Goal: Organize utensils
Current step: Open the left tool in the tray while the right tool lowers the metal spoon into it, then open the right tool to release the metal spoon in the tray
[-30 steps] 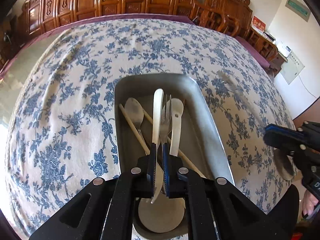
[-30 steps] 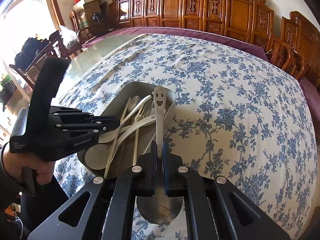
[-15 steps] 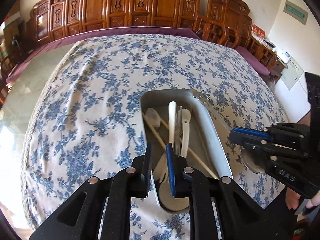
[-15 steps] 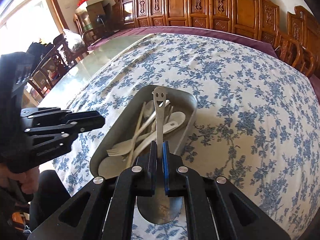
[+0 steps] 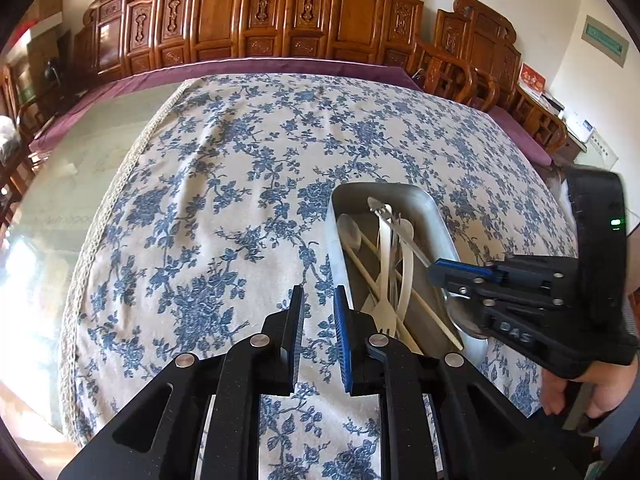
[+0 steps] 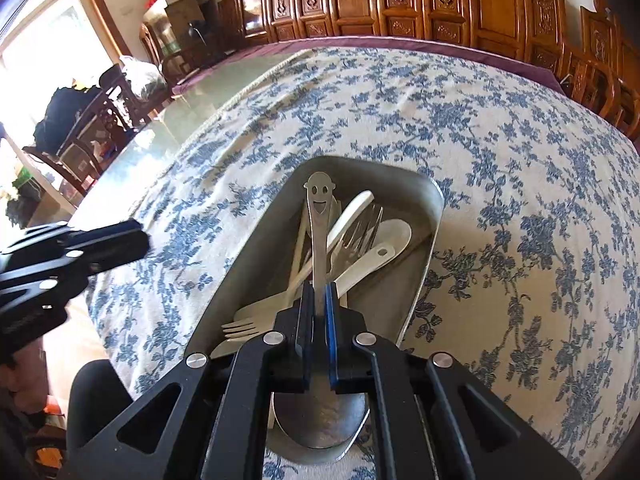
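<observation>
A grey metal tray (image 5: 438, 220) (image 6: 424, 248) sits on the blue floral tablecloth and holds white spoons, a white fork, a metal fork and chopsticks. My right gripper (image 6: 319, 294) (image 5: 436, 272) is shut on a metal spoon with a smiley-face handle (image 6: 319, 216), held over the tray, handle pointing away, bowl under the gripper. My left gripper (image 5: 318, 304) is open and empty, over the cloth just left of the tray; it also shows at the left edge of the right wrist view (image 6: 132, 240).
The tablecloth (image 5: 240, 184) covers a large glass-topped table. Carved wooden chairs (image 5: 280, 12) line the far side. More chairs and boxes (image 6: 120, 92) stand at the left. The person's hand (image 5: 596, 392) holds the right gripper.
My left gripper let go of the white spoon into the tray, opened and moved back to the left. My right gripper brought the smiley spoon over the tray.
</observation>
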A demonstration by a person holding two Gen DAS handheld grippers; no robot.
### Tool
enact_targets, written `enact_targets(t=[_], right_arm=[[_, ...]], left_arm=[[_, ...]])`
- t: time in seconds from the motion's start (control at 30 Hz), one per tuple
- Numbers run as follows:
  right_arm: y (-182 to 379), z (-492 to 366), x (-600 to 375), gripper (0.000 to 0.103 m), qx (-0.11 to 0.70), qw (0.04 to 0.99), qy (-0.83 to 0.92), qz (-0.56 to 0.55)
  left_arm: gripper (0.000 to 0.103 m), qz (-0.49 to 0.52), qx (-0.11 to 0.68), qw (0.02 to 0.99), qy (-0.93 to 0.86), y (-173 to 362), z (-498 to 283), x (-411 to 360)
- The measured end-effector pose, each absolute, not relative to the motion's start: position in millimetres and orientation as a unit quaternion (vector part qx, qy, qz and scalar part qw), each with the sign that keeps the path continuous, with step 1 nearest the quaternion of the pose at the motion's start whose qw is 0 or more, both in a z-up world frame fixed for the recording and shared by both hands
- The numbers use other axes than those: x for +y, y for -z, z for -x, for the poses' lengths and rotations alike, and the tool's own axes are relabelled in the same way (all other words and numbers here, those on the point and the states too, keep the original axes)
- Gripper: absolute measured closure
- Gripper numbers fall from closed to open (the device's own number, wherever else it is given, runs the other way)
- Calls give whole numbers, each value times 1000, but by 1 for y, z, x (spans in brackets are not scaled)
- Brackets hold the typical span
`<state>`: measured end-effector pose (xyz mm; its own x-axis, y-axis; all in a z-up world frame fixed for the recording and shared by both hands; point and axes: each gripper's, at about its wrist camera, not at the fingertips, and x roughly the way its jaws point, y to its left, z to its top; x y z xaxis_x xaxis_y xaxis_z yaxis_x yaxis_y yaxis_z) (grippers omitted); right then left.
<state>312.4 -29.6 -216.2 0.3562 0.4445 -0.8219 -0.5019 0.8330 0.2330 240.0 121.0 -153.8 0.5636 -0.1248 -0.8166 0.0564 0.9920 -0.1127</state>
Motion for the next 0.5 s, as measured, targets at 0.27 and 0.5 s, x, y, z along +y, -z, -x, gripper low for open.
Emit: enact_targets(t=[0.27,0.5], right_arm=[[236,-319,-26,96,504,818,-276,31],[242,-323,-25,96,509,815,-275,35]], left_arm=[[87,33,465,884,45,152,-237,123],[85,31,467,883,42,152,-235,121]])
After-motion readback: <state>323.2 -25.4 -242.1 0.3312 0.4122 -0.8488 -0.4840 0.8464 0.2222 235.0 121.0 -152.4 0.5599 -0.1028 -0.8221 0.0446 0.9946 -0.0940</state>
